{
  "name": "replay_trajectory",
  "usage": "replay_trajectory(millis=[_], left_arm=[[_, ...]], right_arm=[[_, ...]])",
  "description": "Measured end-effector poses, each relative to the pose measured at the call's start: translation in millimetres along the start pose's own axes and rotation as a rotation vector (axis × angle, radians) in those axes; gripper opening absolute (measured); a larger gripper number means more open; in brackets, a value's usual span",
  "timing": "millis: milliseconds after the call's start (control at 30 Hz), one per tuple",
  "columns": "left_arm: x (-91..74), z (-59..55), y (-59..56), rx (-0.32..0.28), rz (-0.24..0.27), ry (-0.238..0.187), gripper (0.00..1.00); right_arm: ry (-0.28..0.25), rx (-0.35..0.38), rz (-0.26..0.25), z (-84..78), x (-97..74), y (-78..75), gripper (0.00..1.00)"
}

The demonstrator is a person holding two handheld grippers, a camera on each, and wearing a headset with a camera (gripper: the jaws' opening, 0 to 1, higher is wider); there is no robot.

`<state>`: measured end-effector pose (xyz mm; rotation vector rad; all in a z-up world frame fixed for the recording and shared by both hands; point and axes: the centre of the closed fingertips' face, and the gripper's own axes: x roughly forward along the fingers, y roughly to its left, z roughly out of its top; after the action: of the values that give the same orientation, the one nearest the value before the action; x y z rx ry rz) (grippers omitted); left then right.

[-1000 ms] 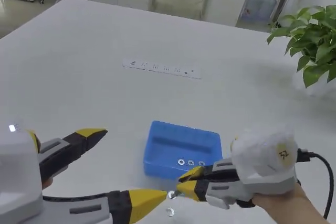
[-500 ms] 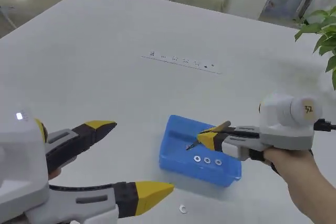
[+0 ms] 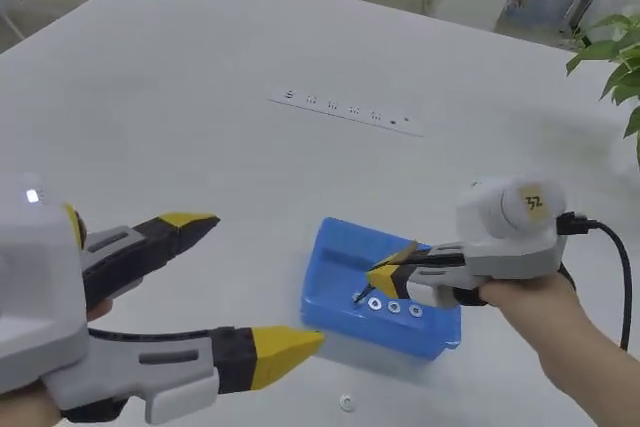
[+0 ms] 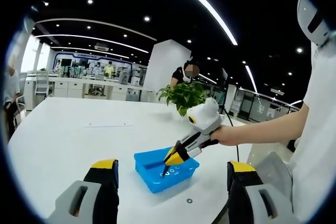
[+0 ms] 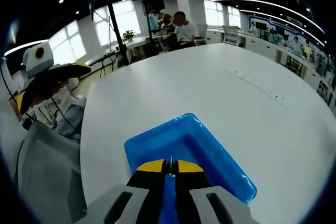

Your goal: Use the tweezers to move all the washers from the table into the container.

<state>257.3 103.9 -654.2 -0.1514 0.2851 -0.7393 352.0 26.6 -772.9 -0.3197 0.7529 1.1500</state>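
Across the white table point(image 3: 200, 97) the action has shifted: a second ago the right gripper point(image 3: 385, 275) was low over the bare tabletop, in front of the blue container point(image 3: 335, 267). Now it's over the tray, nose tipped down inside! Its jaws are pinched narrow on the tweezers point(image 5: 170, 167), whose tips sit just beside the row of washers point(image 3: 393, 308) on the container floor. One of the two washers that lay out front is gone, so by my read that's a delivery in progress (whether the tips have let go is too small to tell). The left gripper point(image 3: 250, 282) hangs spread wide and empty, in front of the tray and to its left.

Now the count:
- One table.
- One container.
- Two grippers.
- One pair of tweezers.
- Three washers plainly lined up inside the tray.
- One lone washer point(image 3: 346, 403) left on the table, just in front of the container.

That straggler looks like the last pick.
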Motion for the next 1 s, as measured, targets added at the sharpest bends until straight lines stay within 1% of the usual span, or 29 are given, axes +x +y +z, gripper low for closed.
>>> replay_trajectory(millis=[133, 233, 433, 533, 800, 967, 1000], left_arm=[[1.0, -2.0, -2.5, 0.003, -0.009, 0.008, 0.86], [-0.5, -5.6, -3.1, 0.002, -0.009, 0.018, 0.86], [-4.2, -9.0, -1.8, -0.007, -0.003, 0.023, 0.86], [-4.6, -8.8, -1.2, -0.007, -0.003, 0.023, 0.86], [-3.3, -4.1, -1.3, 0.0, -0.005, 0.012, 0.86], [-3.7, -5.1, -2.9, 0.006, -0.01, 0.017, 0.85], [-4.3, -4.6, -3.1, 0.006, -0.01, 0.014, 0.85]], right_arm=[[0.012, -0.015, 0.003, -1.6, 1.2, 0.8, 0.03], [0.009, -0.011, 0.008, -2.3, 1.9, 0.5, 0.03], [0.004, -0.013, 0.0, -1.9, 2.1, -1.2, 0.03], [-0.006, -0.012, -0.003, -0.2, 1.2, -1.1, 0.03], [-0.01, -0.011, -0.022, -0.7, -2.8, -2.9, 0.03], [-0.03, -0.007, -0.039, 2.2, -11.1, -3.3, 0.03], [-0.042, -0.006, -0.045, 4.7, -14.3, -2.9, 0.03]])
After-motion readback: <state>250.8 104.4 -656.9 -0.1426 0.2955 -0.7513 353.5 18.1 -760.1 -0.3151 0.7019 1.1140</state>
